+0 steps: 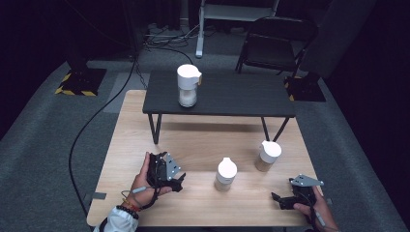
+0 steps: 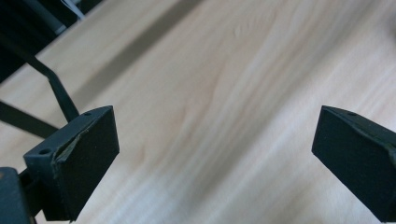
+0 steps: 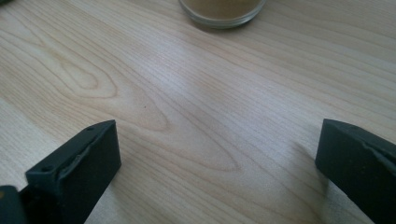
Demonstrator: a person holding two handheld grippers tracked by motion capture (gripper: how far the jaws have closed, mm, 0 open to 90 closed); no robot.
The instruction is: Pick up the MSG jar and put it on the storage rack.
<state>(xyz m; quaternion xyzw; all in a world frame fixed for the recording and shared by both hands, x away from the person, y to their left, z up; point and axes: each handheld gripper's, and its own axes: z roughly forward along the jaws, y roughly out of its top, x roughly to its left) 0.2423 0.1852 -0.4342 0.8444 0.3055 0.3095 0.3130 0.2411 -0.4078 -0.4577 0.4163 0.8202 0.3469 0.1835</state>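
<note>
Light wooden table (image 1: 145,145) stands on grey carpet in a dark room; a low black table (image 1: 241,96) on it carries one white-capped jar (image 1: 187,85). Two more jars (image 1: 226,174) (image 1: 267,155) stand near the front. Left claw (image 1: 179,180) and right claw (image 1: 278,199) are both released, empty, over bare wood.

- A grey carpet floor (image 1: 43,140) lies under a dark room.
- A black folding chair (image 1: 273,46) stands far right.
- Black cables (image 1: 96,113) trail left.
- A yellow-striped base (image 1: 80,82) sits far left.

three white-lidded spice jars stood upright: one (image 1: 187,85) on the dark shelf, two (image 1: 226,174) (image 1: 267,155) on the wooden table.
</note>
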